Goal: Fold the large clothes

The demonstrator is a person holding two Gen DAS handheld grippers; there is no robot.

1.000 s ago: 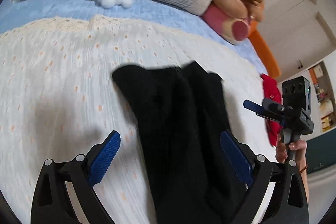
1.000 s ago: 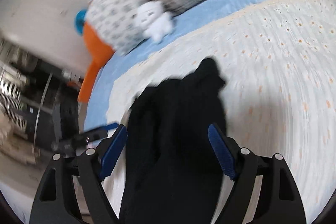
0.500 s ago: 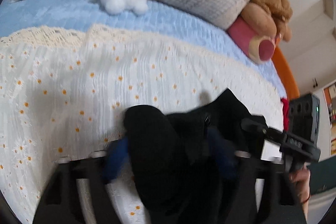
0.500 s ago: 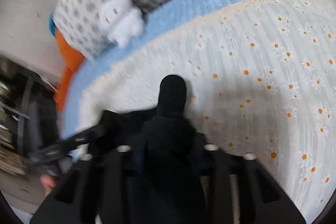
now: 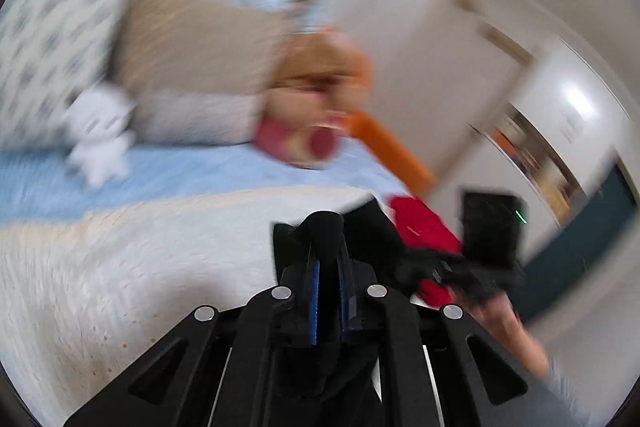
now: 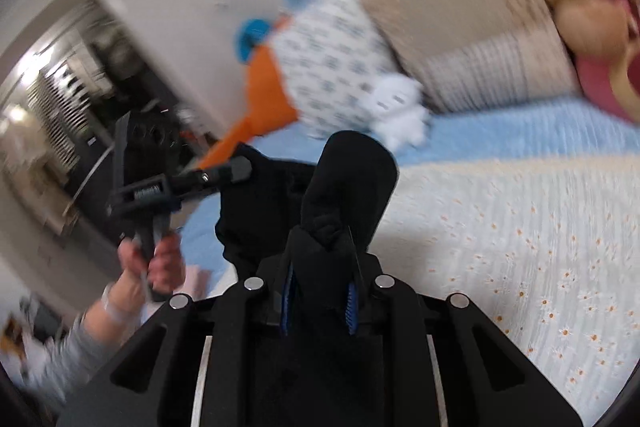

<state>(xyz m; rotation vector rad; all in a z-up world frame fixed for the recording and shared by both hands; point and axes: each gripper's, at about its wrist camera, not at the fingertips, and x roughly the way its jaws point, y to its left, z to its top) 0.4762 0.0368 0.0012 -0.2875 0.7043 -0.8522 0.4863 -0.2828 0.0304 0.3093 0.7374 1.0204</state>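
Jaws, left: your left gripper [image 5: 328, 301] has its blue pads pressed together on a bunched edge of the black garment [image 5: 326, 233].
Jaws, right: your right gripper [image 6: 319, 301] pinches another thick bunch of the same black garment [image 6: 348, 183]; the pads sit a little apart because cloth fills the gap between them.
Garment: it rises in a hump past each pair of fingertips and looks lifted above the daisy-print bedspread [image 6: 520, 235], with slack cloth running between your two grips.
Landmark: taking the bedspread as reference, the white plush toy [image 6: 396, 111] and the beige pillow [image 6: 460, 39] lie beyond its far edge; a red cloth [image 5: 424, 227] sits at its side edge, next to your right hand's tool.
Hands: your left hand [image 6: 154, 263] shows in the right wrist view, gripping its handle.
Done: both ends appear grabbed and raised.
Left: no fold is visible yet; you likely need to spread or shake it out, lay it flat on the bedspread, then fold it.
Caution: both views are blurred, so finer detail is uncertain.
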